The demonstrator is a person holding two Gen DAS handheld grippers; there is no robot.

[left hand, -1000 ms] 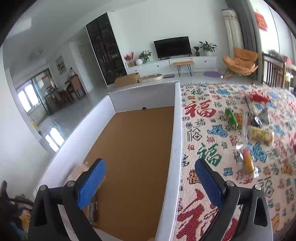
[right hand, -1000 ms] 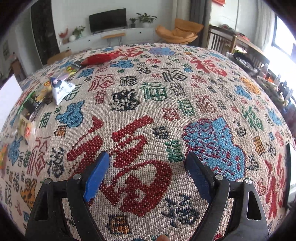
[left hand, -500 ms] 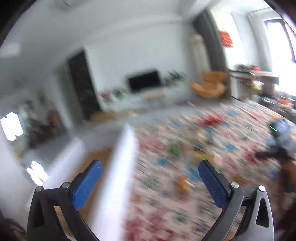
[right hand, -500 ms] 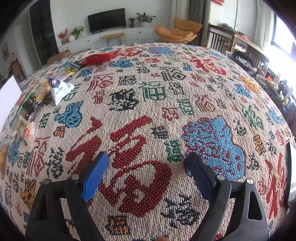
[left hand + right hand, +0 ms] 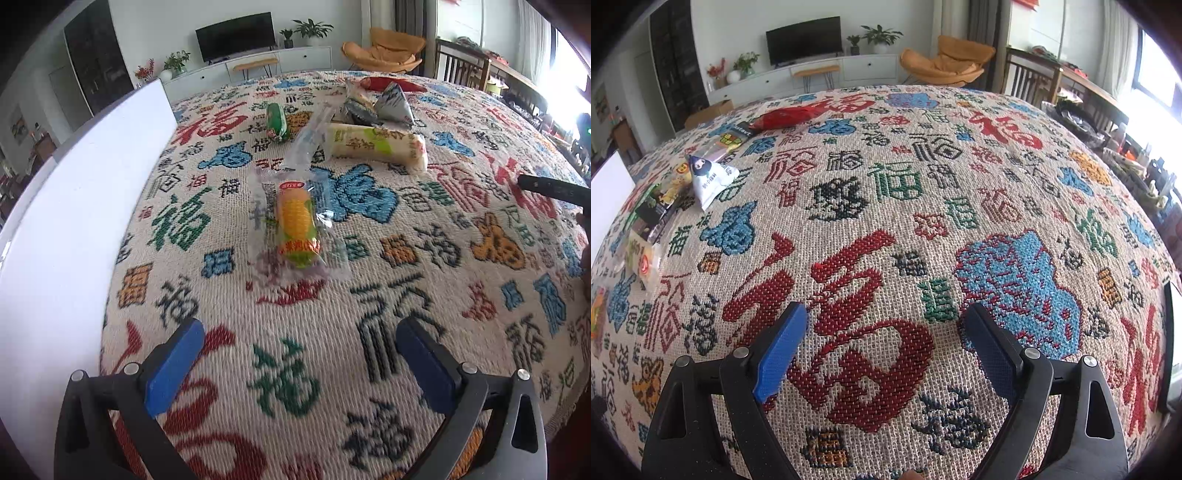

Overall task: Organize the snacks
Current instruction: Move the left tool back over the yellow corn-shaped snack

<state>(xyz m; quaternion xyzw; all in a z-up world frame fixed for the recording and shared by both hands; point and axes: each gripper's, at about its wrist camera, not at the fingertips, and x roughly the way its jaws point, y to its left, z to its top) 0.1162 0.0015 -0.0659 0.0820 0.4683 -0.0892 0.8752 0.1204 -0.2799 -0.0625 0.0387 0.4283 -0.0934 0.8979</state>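
Note:
In the left wrist view my left gripper is open and empty above the patterned tablecloth. Just ahead of it lies a corn snack in a clear wrapper. Farther off lie a pale yellow-green packet, a green snack, a grey triangular packet and a red bag. The white box wall stands at the left. In the right wrist view my right gripper is open and empty over bare cloth; the triangular packet and the red bag lie at the far left.
Part of the right gripper shows at the right edge of the left wrist view. Dark packets lie at the left in the right wrist view. A TV unit, an orange chair and wooden furniture stand beyond the table.
My left gripper has swung from over the box interior to the right, and now hangs over the cloth facing the corn snack. My right gripper has barely moved.

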